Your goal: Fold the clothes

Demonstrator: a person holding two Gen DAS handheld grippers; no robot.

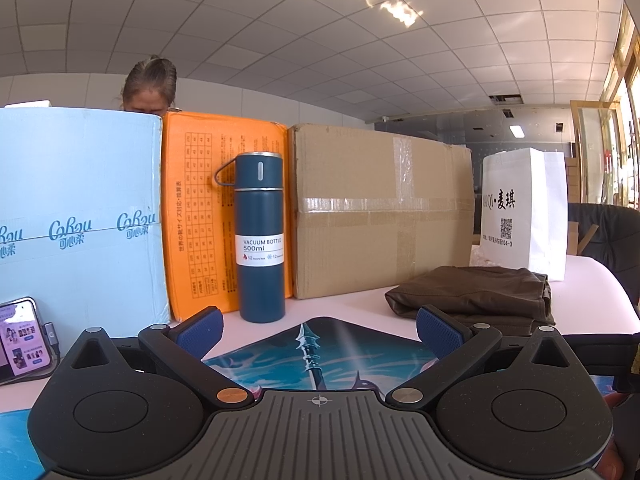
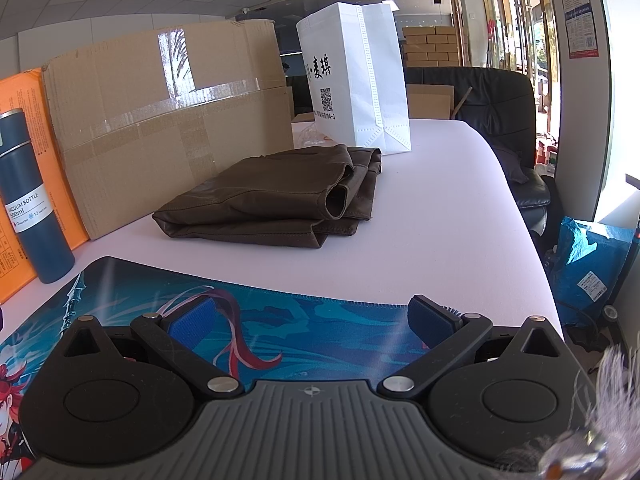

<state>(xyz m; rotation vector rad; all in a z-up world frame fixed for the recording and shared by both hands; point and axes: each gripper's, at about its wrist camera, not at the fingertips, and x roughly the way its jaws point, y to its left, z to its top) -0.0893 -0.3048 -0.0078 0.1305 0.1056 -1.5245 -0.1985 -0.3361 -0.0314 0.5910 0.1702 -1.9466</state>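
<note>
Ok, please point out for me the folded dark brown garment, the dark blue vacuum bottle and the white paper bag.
folded dark brown garment (image 2: 264,204): right wrist view, top layer.
dark blue vacuum bottle (image 1: 261,216): left wrist view, body above the label.
white paper bag (image 2: 340,80): right wrist view, printed front.

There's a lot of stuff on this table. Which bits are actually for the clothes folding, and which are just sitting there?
For the job:
brown folded garment
left gripper, open
right gripper, open

Just lying about:
vacuum bottle
cardboard box
orange box
light blue box
white paper bag
phone
printed mat
</note>
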